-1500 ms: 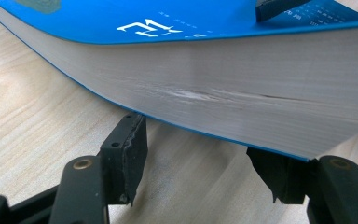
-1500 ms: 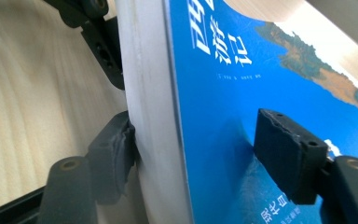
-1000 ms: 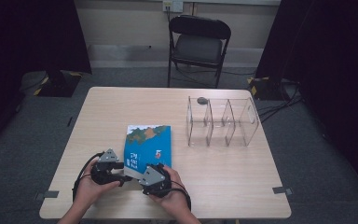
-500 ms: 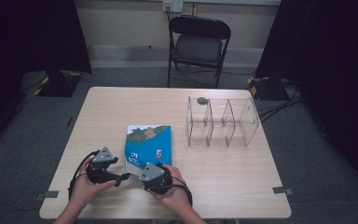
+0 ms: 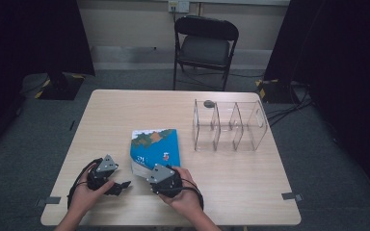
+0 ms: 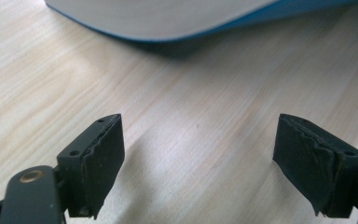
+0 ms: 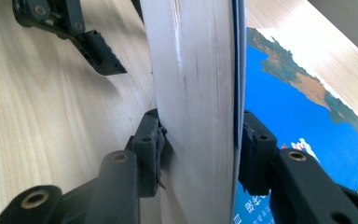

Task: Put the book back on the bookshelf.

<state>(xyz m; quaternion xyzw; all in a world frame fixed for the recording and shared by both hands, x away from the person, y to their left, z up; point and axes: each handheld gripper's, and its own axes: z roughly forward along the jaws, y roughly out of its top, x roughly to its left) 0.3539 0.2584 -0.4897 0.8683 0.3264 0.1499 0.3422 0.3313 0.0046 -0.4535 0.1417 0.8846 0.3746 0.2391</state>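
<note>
A blue book (image 5: 156,144) with a landscape cover lies on the wooden table (image 5: 125,110). My right gripper (image 5: 150,169) is shut on its near edge. In the right gripper view the pads (image 7: 151,140) squeeze the white page block (image 7: 196,70) and cover, and that edge is tilted up off the wood. These jaws have just been closing with the book between them. My left gripper (image 5: 122,185) rests to the left of the book, open, jaws just opened, bare wood between the pads (image 6: 100,154). The book's underside (image 6: 168,18) hangs just beyond them.
A clear acrylic divider box (image 5: 229,127) with several compartments stands right of the book. A small dark round object (image 5: 208,103) lies at its far left corner. A black folding chair (image 5: 207,43) stands beyond the table's far edge. Cables trail from both grippers near the front edge.
My left gripper's jaws have opened and drawn slightly left, away from the book's corner. My right gripper has closed on the book's near edge and risen a little with it.
</note>
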